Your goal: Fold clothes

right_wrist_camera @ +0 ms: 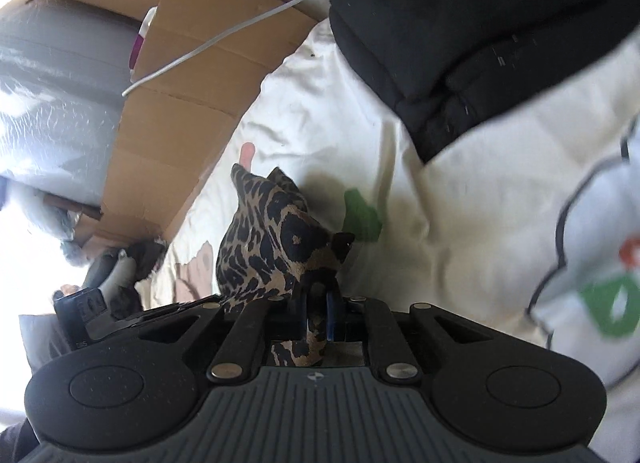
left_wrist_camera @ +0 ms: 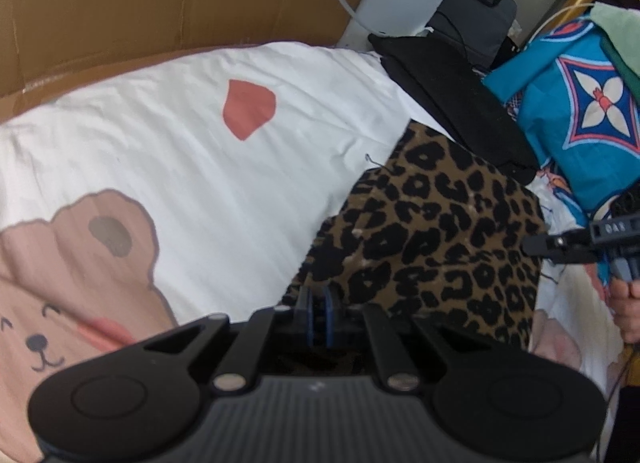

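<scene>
Left wrist view shows your left claw (left_wrist_camera: pixel 318 305) pinched together on the near edge of the leopard-print garment (left_wrist_camera: pixel 432 239), and the reason looks plain: with that edge clamped you can carry it over the rest of the cloth to make a fold. Your right claw (right_wrist_camera: pixel 318 305) is likewise closed on the same garment (right_wrist_camera: pixel 264 239), a strip of the print passing between its blue-padded fingers (right_wrist_camera: pixel 330 315) and bunching up in front of them, so each claw appears to hold its own corner and the cloth hangs or stretches between the two. In the left wrist view the right claw (left_wrist_camera: pixel 560 245) shows at the garment's right edge, which fits that reading. The garment itself lies on the bear-print bedsheet (left_wrist_camera: pixel 160 167), to the right of the red heart (left_wrist_camera: pixel 249 107) and just in front of the black folded garment (left_wrist_camera: pixel 452 103). It looks like thin, soft knit, tan with black spots, partly doubled already with a fairly straight far edge; I judge it limp enough to sag if you let either corner slacken.
</scene>
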The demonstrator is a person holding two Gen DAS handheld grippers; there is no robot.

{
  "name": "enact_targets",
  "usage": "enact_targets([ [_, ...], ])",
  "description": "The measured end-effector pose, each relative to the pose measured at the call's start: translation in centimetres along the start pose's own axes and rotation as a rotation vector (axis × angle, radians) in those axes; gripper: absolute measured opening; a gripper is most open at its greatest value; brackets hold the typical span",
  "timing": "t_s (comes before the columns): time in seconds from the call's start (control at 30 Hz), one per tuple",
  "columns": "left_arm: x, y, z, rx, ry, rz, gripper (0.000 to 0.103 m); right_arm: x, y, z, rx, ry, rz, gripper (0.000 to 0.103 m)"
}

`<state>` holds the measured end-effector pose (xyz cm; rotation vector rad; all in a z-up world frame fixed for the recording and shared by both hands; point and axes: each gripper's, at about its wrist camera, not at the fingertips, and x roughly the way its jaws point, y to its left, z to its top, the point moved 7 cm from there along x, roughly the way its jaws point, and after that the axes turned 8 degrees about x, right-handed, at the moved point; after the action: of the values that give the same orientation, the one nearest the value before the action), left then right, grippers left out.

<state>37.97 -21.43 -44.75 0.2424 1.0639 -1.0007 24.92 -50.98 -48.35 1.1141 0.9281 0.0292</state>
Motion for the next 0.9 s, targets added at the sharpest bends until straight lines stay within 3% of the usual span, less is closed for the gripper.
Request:
enact_targets([
  [0.2,0.2,-0.5,-0.6,-0.062,-0.018,-0.026,0.005,1.2,-0.8,2.8,0.032,0.012,0.009,0.01],
  [0.33,0.0,-0.4,-0.9,-0.094,-0.042,-0.024,0.005,1.5,-2.5,2.4,0.105,0.005,-0.002,0.024],
  [0.4,-0.2,-0.2,-0.9,-0.108,-0.052,-0.025,0.005,1.2,-3.1,1.8,0.155,0.004,0.027,0.038],
  [0.5,-0.8,0.0,-0.7,-0.116,-0.06,-0.011,0.008,0.9,-3.5,0.4,0.202,0.006,0.076,0.044],
  [0.63,-2.0,-0.3,0.2,-0.109,-0.077,0.004,0.022,0.8,-3.8,-1.9,0.236,0.032,0.112,0.044],
  [0.7,-2.6,-0.4,0.8,-0.112,-0.095,0.0,0.037,0.8,-3.9,-2.9,0.252,0.039,0.127,0.051],
  [0.77,-2.9,-0.7,1.2,-0.114,-0.106,-0.005,0.058,1.0,-3.9,-3.9,0.263,0.046,0.134,0.051],
  [0.9,-1.8,-0.7,1.1,-0.134,-0.075,-0.019,0.064,1.3,-3.5,-5.8,0.236,0.084,0.135,0.051],
])
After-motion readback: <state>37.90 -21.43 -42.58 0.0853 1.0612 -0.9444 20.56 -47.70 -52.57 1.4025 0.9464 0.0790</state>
